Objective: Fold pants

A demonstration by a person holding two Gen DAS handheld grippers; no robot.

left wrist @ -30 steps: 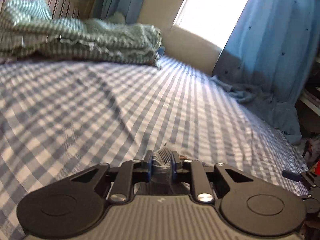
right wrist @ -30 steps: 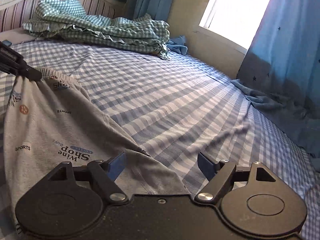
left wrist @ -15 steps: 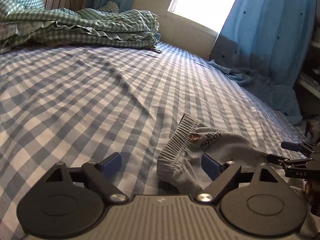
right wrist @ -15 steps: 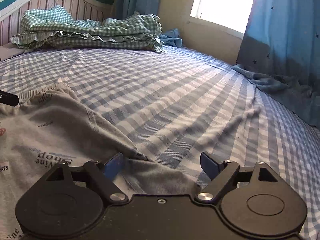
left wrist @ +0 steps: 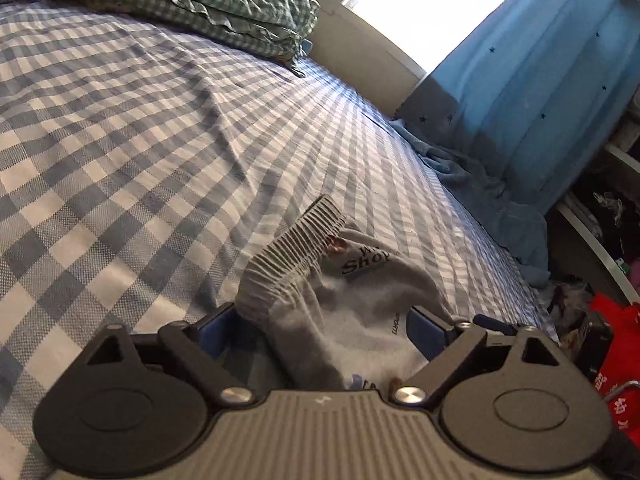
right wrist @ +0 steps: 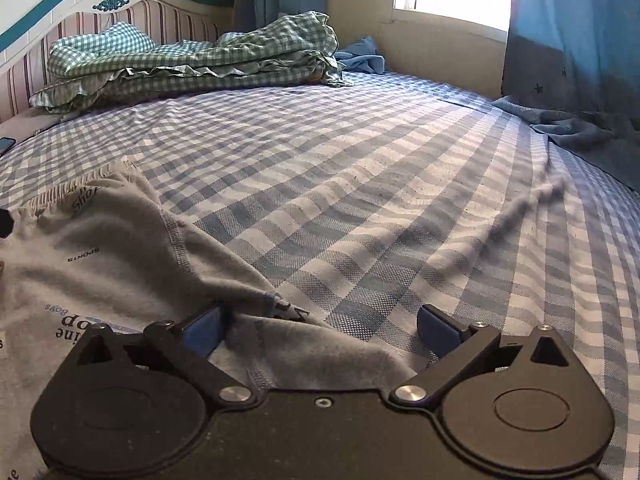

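Grey printed pants [left wrist: 340, 304] lie on the blue checked bed sheet [left wrist: 140, 140]. Their ribbed waistband [left wrist: 296, 240] is bunched just in front of my left gripper [left wrist: 320, 328], which is open with the cloth lying loose between its fingers. In the right wrist view the pants [right wrist: 100, 264] spread at the lower left. My right gripper [right wrist: 320, 328] is open above a grey fold of them, holding nothing.
A folded green checked quilt [right wrist: 192, 60] lies by the striped headboard [right wrist: 80, 20]. Blue curtains [left wrist: 540, 80] hang at the window, with blue cloth [right wrist: 580, 128] heaped at the bed's right edge. A red bag [left wrist: 616, 360] sits off the bed. A phone [right wrist: 6, 145] lies far left.
My left gripper let go of the waistband and opened; the pants dropped onto the sheet. Both grippers have lowered toward the bed. The right gripper stayed open.
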